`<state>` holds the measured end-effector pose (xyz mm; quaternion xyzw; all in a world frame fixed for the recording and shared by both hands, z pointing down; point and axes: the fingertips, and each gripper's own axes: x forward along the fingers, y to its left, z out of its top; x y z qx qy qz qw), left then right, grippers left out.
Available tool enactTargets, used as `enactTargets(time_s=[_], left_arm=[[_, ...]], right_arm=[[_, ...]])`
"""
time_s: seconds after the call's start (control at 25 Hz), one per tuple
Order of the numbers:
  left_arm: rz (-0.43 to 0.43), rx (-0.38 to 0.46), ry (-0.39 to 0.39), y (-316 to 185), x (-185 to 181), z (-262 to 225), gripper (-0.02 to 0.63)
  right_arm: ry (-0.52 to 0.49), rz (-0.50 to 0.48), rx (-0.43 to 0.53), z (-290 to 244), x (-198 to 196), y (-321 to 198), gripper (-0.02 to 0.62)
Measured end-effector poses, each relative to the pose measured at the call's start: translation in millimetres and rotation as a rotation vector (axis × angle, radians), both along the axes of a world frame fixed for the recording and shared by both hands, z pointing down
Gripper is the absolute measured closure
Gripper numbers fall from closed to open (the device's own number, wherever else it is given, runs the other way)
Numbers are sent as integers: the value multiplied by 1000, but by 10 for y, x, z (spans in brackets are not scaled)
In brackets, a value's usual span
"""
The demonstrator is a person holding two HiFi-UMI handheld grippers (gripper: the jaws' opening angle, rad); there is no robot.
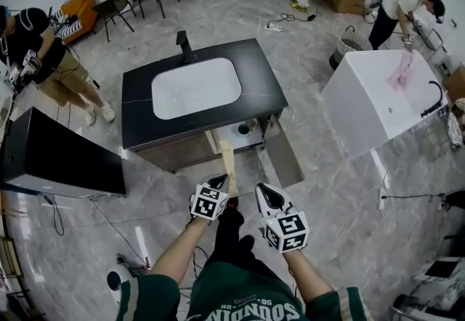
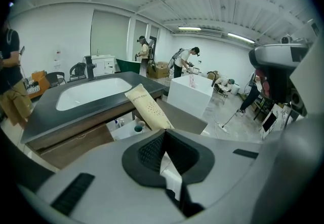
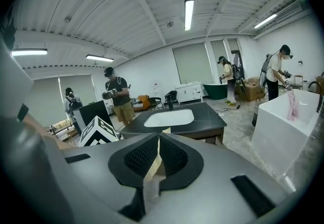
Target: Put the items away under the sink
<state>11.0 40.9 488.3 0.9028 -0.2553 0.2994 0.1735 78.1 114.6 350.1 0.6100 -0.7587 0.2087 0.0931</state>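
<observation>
Short of the open cabinet (image 1: 243, 134) under the white oval basin (image 1: 196, 87), my left tool (image 1: 220, 183) pinches a long beige tube (image 1: 228, 162), its tip near the black counter (image 1: 138, 105) front edge. My right tool (image 1: 263, 192) is pressed together just beside it, over open grey floor (image 1: 327, 189).

Left claw (image 1: 221, 183) low centre, beige tube (image 1: 228, 158) sticking out of it toward the cabinet under the black tabletop (image 1: 254, 83) with white sink (image 1: 196, 87). Cabinet door (image 1: 282, 158) stands open; small items (image 1: 243, 129) inside. Right claw (image 1: 263, 194) just beside the left.
</observation>
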Motion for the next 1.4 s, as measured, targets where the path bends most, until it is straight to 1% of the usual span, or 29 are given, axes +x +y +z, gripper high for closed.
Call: enactTargets(time_s=[0.2, 0.32, 0.4, 0.48, 0.56, 0.72, 0.84, 1.0, 1.16, 1.4], left_arm=[[57, -23, -29, -133, 99, 531, 595], [67, -56, -34, -265, 197, 835, 595], [71, -49, -46, -473, 275, 1116, 595], [74, -43, -48, -680, 356, 1387, 595], [70, -53, -42, -781, 423, 1643, 595], [33, -37, -17, -1131, 580, 2066, 595], [12, -35, -1, -1269, 672, 2557, 595], [-3, -18, 16, -1508, 784, 3176, 595], [27, 38, -2, -1803, 929, 3665, 595], [25, 68, 37, -2174, 1146, 4387, 595]], right_arm=[[12, -31, -6, 251, 14, -330, 552], [29, -54, -8, 556, 83, -548, 552], [49, -77, -3, 796, 155, -745, 552], [65, -89, -3, 1063, 233, -929, 552], [67, -92, -11, 1325, 302, -1052, 552], [70, -106, 21, 1743, 440, -1345, 552], [69, -116, 32, 2207, 486, -1457, 552], [55, -104, 43, 2917, 584, -1638, 552], [65, -120, 89, 3632, 654, -1866, 552], [58, -112, 135, 4570, 744, -2109, 552]])
